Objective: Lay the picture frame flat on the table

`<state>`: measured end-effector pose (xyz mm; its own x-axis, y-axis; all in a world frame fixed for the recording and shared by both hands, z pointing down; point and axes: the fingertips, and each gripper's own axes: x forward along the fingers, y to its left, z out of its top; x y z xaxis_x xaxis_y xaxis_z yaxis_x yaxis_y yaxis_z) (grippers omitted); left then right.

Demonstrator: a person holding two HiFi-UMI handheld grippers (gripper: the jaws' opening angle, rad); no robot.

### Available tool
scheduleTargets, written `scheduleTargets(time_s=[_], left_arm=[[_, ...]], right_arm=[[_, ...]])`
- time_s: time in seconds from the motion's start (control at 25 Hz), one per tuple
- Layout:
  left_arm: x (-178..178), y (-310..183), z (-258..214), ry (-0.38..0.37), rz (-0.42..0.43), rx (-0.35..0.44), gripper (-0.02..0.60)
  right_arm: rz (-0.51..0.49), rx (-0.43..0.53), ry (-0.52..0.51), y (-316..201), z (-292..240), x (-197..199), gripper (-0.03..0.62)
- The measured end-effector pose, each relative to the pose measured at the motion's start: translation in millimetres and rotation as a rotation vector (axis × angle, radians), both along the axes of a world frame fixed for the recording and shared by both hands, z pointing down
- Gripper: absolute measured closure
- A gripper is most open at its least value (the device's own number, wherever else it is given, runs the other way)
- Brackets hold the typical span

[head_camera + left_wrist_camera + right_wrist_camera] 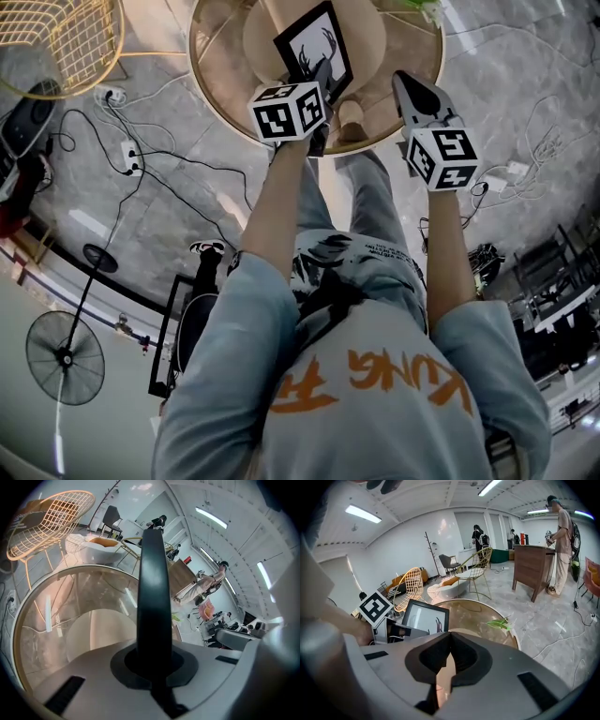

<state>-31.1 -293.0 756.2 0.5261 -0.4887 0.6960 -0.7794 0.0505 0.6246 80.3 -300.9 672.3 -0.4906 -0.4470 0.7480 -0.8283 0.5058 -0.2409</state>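
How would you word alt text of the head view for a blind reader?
Seen from above, a person's left claw grips a black picture frame over a round glass table. The right claw hangs beside it, shut and empty.

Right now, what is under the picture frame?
The round glass table, with its pale base showing through. The left gripper, shut on the picture frame, covers its lower edge, so contact is hidden.
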Motion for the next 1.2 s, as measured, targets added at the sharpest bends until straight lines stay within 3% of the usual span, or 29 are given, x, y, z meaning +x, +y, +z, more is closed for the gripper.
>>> scheduleTargets(time_s=[0.88,1.08,1.2], left_arm=[[20,-28,50,0.083,0.054,-0.124,0.546],[13,-24,57,0.044,0.062,-0.146,0.503],[7,-19,62,0.023,0.071,-0.167,0.428]], right_arm=[[-0.008,-0.027,0.000,-10,19,-1,0.597],[-0.008,-0.051,0.000,3,18,1,0.597],[0.009,-0.059,0.004,6,20,5,0.597]])
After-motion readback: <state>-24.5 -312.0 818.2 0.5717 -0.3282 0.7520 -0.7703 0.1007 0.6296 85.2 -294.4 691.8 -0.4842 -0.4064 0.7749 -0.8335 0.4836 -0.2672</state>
